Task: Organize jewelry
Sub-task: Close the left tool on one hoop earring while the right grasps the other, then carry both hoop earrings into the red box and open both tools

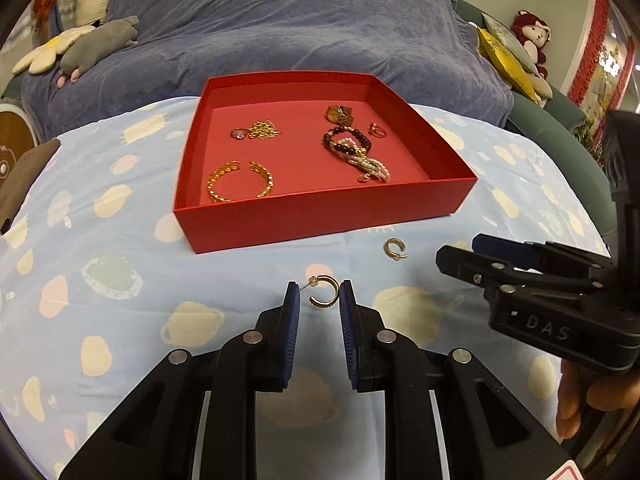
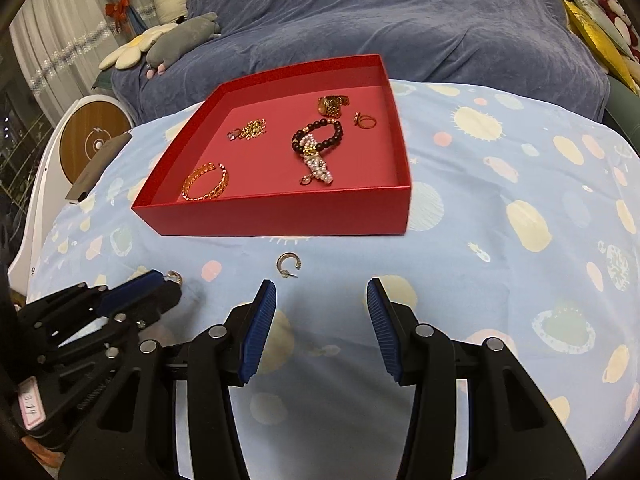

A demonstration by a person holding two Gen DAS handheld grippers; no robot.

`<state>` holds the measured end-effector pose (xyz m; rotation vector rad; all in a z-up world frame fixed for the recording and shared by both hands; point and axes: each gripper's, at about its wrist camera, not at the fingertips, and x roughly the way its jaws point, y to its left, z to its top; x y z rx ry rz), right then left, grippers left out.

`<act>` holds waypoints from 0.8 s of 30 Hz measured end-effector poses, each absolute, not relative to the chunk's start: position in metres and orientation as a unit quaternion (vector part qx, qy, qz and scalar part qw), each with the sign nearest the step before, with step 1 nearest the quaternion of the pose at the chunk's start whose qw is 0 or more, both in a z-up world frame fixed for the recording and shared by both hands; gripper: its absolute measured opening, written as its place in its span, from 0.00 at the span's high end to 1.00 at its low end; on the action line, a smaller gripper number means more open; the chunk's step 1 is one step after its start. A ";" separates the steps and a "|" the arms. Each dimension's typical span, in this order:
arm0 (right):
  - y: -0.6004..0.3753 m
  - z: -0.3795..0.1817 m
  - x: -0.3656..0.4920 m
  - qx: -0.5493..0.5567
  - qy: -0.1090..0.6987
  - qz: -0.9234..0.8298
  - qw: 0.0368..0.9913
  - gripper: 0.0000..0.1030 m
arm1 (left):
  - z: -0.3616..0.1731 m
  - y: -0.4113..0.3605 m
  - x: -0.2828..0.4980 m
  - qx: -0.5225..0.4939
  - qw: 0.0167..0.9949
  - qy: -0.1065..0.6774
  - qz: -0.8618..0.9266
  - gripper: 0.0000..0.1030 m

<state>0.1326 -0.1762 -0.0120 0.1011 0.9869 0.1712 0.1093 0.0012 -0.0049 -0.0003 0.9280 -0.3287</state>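
A red box [image 1: 320, 220] [image 2: 280, 220] on the patterned cloth holds a gold cuff bracelet [image 1: 240, 182], a gold chain with a purple stone [image 1: 258, 131], a dark bead bracelet with pearls [image 1: 354, 150], a watch [image 1: 339, 114] and a ring [image 1: 377, 130]. One gold hoop earring [image 1: 325, 292] lies on the cloth between the tips of my left gripper [image 1: 319, 294], whose jaws are open around it. A second hoop earring [image 1: 395, 249] [image 2: 289, 265] lies in front of the box. My right gripper [image 2: 322, 296] is open and empty, just behind that earring.
A blue blanket-covered sofa [image 1: 280, 40] with plush toys [image 1: 96, 44] stands behind the table. A white device with a round wooden face [image 2: 94, 144] sits at the left. The cloth-covered table [image 2: 520, 240] extends to the right.
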 end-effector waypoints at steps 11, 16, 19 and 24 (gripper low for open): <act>-0.147 -0.034 0.154 0.020 0.484 0.088 0.870 0.57 | -0.005 0.034 0.109 -0.016 0.879 0.455 -0.143 0.83; -0.144 -0.034 0.158 0.006 0.479 0.082 0.874 0.70 | -0.005 0.046 0.112 -0.026 0.878 0.458 -0.135 0.83; -0.141 -0.034 0.159 -0.005 0.478 0.081 0.874 0.84 | -0.004 0.051 0.117 -0.031 0.879 0.458 -0.130 0.83; -0.140 -0.031 0.155 -0.004 0.476 0.090 0.875 0.84 | -0.006 0.051 0.129 -0.037 0.879 0.460 -0.120 0.83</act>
